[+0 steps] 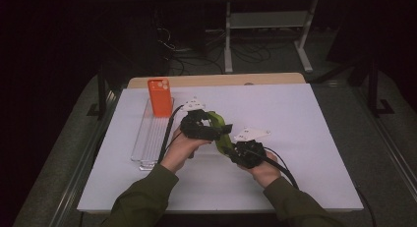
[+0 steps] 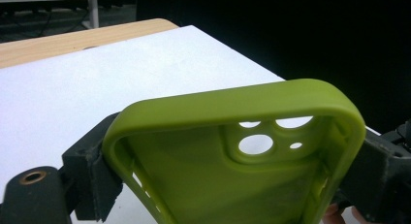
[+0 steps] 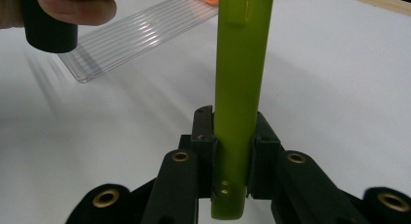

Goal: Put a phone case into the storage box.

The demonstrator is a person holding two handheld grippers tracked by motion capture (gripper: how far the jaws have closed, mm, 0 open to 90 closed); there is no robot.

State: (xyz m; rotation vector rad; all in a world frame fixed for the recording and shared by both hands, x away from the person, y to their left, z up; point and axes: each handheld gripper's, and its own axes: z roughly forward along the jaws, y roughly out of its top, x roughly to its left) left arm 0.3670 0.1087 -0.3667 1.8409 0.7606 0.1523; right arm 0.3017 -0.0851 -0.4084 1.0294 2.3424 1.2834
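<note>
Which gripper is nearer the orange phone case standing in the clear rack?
Left. The left gripper sits just right of the orange case; the right gripper is farther right and nearer the person.

Dark room, white table point(image 1: 295, 114), metal shelf frame point(image 1: 268, 20), tangled floor cables point(image 1: 196, 55)

Looks like a lab to us: dark room, cables point(image 1: 196, 52) tangled behind the white table point(image 1: 295, 119), metal stand legs point(image 1: 305, 40).

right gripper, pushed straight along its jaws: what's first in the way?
Likely the left gripper, on the other end of the green phone case that the right gripper clamps. Depth unclear.
</note>
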